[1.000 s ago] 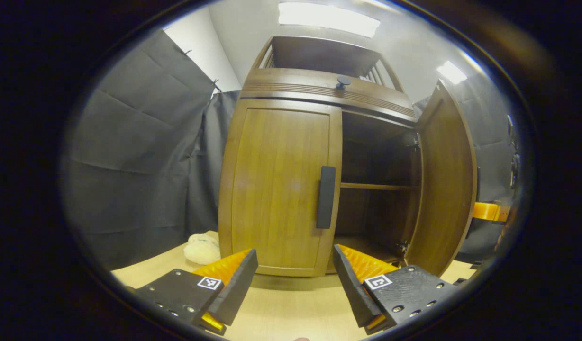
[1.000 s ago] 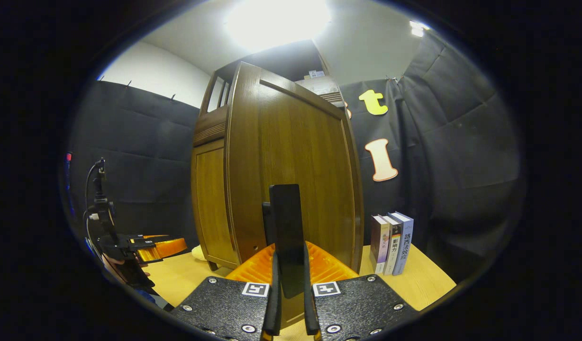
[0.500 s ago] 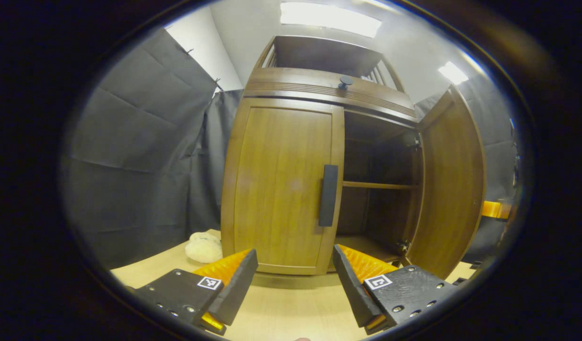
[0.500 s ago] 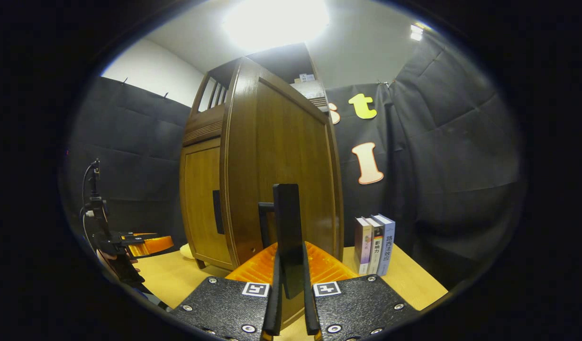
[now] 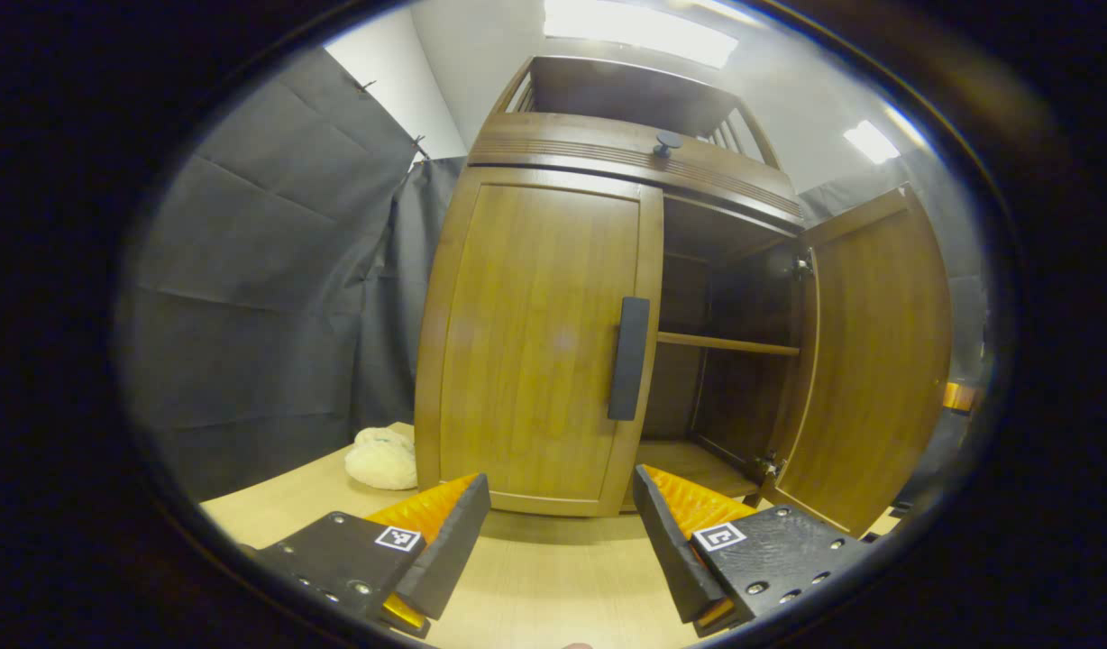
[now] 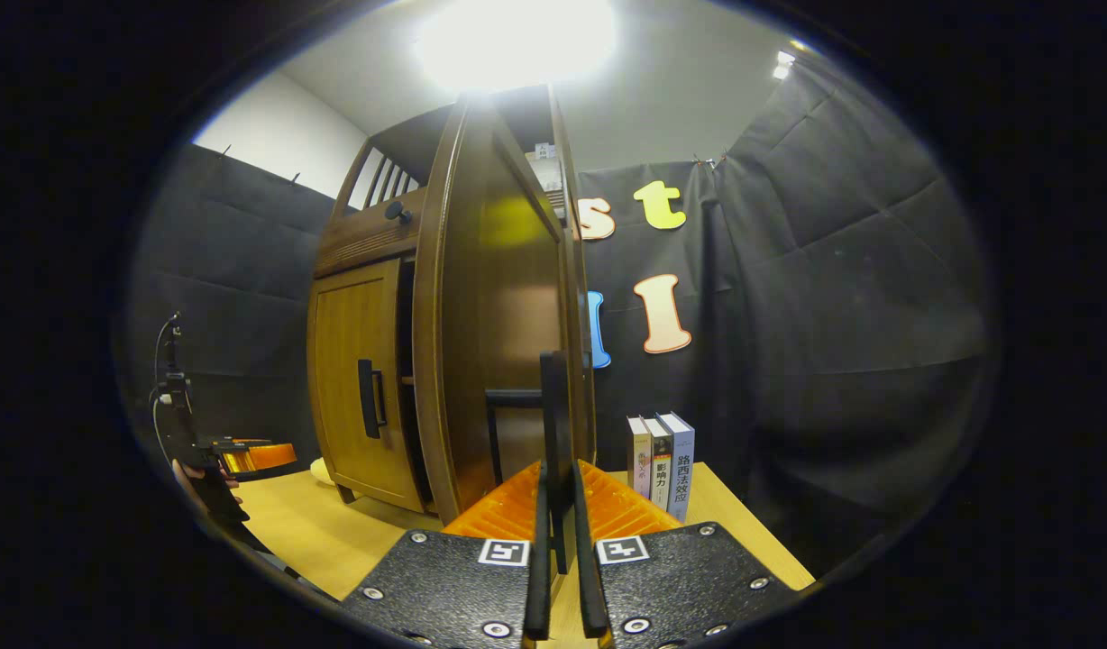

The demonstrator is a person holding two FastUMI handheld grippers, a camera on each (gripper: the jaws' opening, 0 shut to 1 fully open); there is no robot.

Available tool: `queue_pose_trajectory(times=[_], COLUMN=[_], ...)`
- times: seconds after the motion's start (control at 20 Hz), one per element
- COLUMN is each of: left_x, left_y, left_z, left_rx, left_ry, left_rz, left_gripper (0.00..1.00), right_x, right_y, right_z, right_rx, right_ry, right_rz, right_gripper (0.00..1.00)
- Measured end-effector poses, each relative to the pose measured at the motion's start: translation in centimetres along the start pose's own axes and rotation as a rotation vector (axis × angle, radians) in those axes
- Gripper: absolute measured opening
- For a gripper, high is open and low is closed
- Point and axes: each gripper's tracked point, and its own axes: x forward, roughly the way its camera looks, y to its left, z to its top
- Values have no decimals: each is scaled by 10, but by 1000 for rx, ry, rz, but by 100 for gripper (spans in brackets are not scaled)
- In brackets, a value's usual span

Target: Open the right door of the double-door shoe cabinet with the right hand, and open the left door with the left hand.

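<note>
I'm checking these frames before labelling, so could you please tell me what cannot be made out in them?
- Left gripper view: the cabinet interior above the shelf is too dark to tell its contents.
- Left gripper view: the open right door hides the right tongs gripping its handle.
- Right gripper view: the book titles are too small.
- Right gripper view: the right door's edge hides the cabinet's inside.

Bare light-wood counter [image 5: 553, 577] lying open up to the closed brown wooden left door [image 5: 535, 333]; cream plush lump [image 5: 380, 458] sitting off left.
</note>
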Motion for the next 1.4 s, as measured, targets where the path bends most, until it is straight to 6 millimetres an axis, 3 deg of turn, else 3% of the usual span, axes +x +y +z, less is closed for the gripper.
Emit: queue_pose_trajectory(times=[0.3, 0.45, 0.6, 0.9, 1.1, 1.2, 1.25, 1.3, 1.35, 1.4], left_x=[-1, 0, 0, -2, -2, -1, -1, -2, -3, -2], left_y=[-3, -2, -3, -1, -1, -2, -2, -2, -1, -1], left_z=[-3, -2, -3, -1, -1, -1, -1, -2, -1, -1], left_rx=[-8, 13, 2, -36, -33, -28, -32, -40, -50, -58], left_ry=[23, 23, 33, 30, 28, 28, 32, 34, 34, 32], left_rz=[-26, -29, -24, -36, -39, -29, -28, -29, -30, -34], left_gripper=[96, 89, 96, 93, 89, 93, 95, 96, 93, 89], right_x=[-1, -6, -20, -51, -77, -87, -88, -89, -89, -87], right_y=[-23, -35, -32, -47, -24, -8, -2, 6, 15, 24], right_z=[-1, -3, -3, -7, 21, 35, 37, 38, 40, 41], right_rx=[53, 44, 97, -1, 77, 103, 109, 111, 106, 96], right_ry=[-6, 11, 13, 42, -29, -69, -75, -74, -70, -68], right_rz=[44, 40, 73, -62, -73, -34, -21, -6, 10, 26], right_gripper=[13, 13, 12, 16, 21, 27, 26, 36, 38, 52])
